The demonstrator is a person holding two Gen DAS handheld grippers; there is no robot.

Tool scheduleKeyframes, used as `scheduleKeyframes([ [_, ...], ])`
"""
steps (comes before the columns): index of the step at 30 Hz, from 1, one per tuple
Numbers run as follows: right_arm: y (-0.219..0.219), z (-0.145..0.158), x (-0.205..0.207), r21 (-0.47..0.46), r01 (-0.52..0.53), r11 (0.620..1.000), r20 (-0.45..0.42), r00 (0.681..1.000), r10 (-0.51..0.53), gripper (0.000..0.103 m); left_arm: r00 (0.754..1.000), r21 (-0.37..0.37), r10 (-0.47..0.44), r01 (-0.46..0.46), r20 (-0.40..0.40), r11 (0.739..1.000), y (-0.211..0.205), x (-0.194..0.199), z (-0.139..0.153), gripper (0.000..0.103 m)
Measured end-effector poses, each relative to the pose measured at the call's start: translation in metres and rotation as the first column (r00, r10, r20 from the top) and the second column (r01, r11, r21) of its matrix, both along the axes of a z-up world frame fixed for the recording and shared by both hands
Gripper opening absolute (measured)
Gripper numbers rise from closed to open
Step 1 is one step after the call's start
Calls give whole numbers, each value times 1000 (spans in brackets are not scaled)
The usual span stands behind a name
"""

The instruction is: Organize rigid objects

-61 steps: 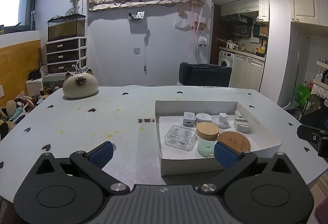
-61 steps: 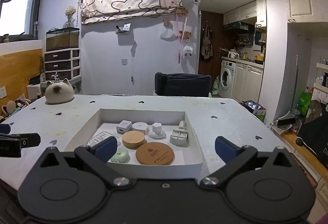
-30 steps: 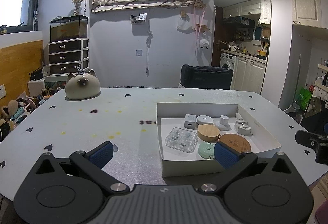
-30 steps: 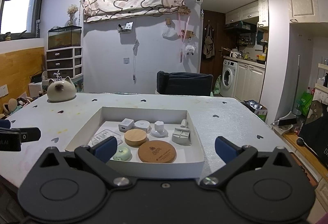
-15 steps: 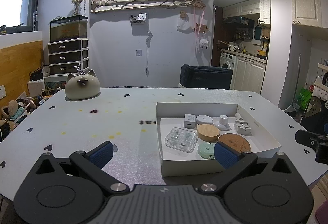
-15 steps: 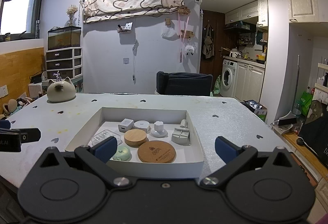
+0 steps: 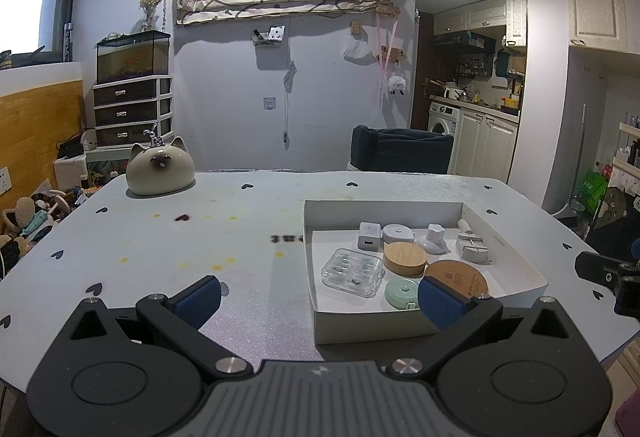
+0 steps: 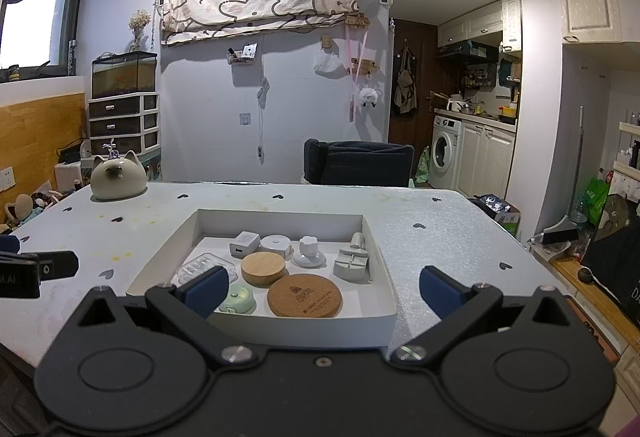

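Note:
A white shallow box lies on the table and holds several small items: a cork coaster, a wooden-lidded jar, a clear plastic case, a mint round tape, a white charger and pale holders. My left gripper is open and empty, low at the box's near-left. My right gripper is open and empty over the box's near edge.
A cat-shaped ceramic pot stands at the table's far left. A dark chair is behind the far edge. The right gripper's side shows at the right; the left gripper's side shows at the left.
Both grippers have drawn back and risen slightly from the box over the last two seconds. Jaws stayed open; the items in the box did not move.

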State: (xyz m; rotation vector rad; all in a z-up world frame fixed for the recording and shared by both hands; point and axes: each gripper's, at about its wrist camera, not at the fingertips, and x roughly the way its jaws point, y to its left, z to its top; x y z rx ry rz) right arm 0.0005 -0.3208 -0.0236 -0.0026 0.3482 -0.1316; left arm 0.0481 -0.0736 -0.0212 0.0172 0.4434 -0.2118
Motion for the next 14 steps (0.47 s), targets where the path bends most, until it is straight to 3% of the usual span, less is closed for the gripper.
scheduleKeyframes([
  [14, -1, 0, 0, 1, 3, 1000, -3, 1000, -3, 103, 1000, 1, 0, 0, 0, 1000, 0, 0, 0, 103],
])
